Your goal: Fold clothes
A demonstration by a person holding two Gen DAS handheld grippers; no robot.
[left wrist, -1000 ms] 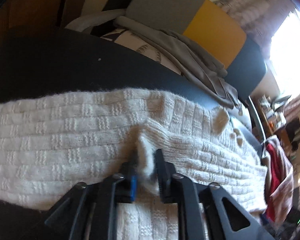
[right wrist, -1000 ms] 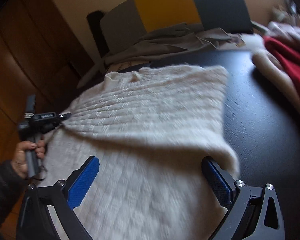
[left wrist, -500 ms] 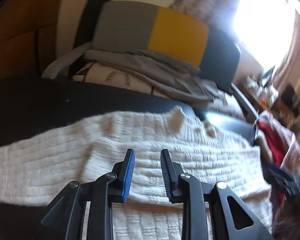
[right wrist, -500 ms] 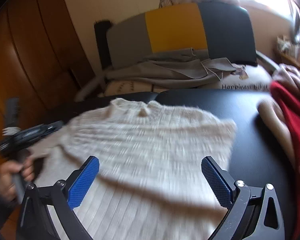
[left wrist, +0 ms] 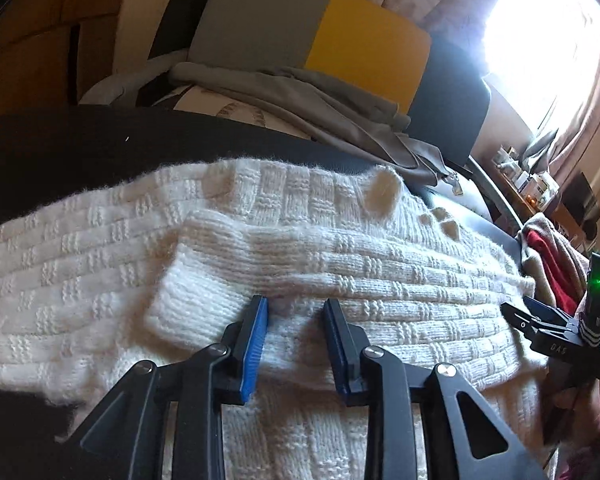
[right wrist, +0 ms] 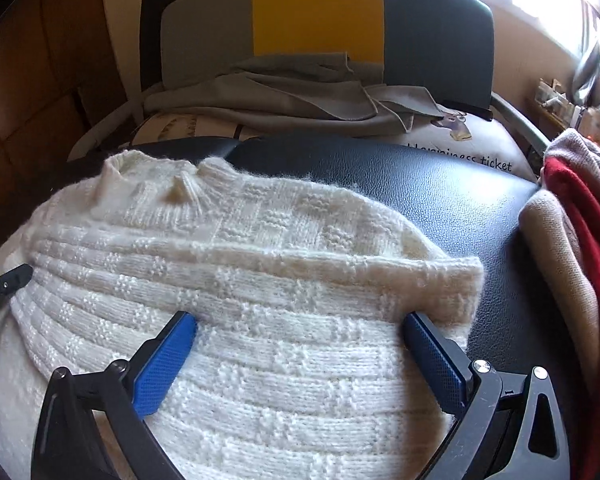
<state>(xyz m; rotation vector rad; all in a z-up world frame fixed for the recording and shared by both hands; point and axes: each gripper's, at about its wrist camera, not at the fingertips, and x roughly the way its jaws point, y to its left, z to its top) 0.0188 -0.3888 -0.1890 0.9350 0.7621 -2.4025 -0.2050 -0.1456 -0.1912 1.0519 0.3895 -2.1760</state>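
black, faintly pebbled leather-like material makes up the surface (right wrist: 440, 200), which runs from 9 o'clock to 3 o'clock across both views and carries the clothes. behind it, at 12 o'clock, stands a chair back (right wrist: 320, 12) in grey, yellow and dark blue panels, with a grey garment (right wrist: 300, 96) draped over the cushions in front of it. one cushion shows the printed word "ticket". wooden panelling fills the room at 9 to 10 o'clock, and a bright window glares at 1 to 2 o'clock; a cluttered shelf below it is too small to read. no container can be made out.

the cream knit sweater (right wrist: 260, 280) lies spread on the surface, its collar toward 11 o'clock in the right wrist view and a sleeve folded across its body, the ribbed cuff at 9 o'clock of the left gripper in the left wrist view. a pile of red and beige clothes (right wrist: 572, 240) sits on the surface at 3 o'clock, apart from the sweater.

the left gripper (left wrist: 296, 336) is released, jaws parted just above the folded sleeve. the right gripper (right wrist: 300, 360) is spread wide over the sweater's lower half, grasping nothing; its right finger sits by the sweater's edge.
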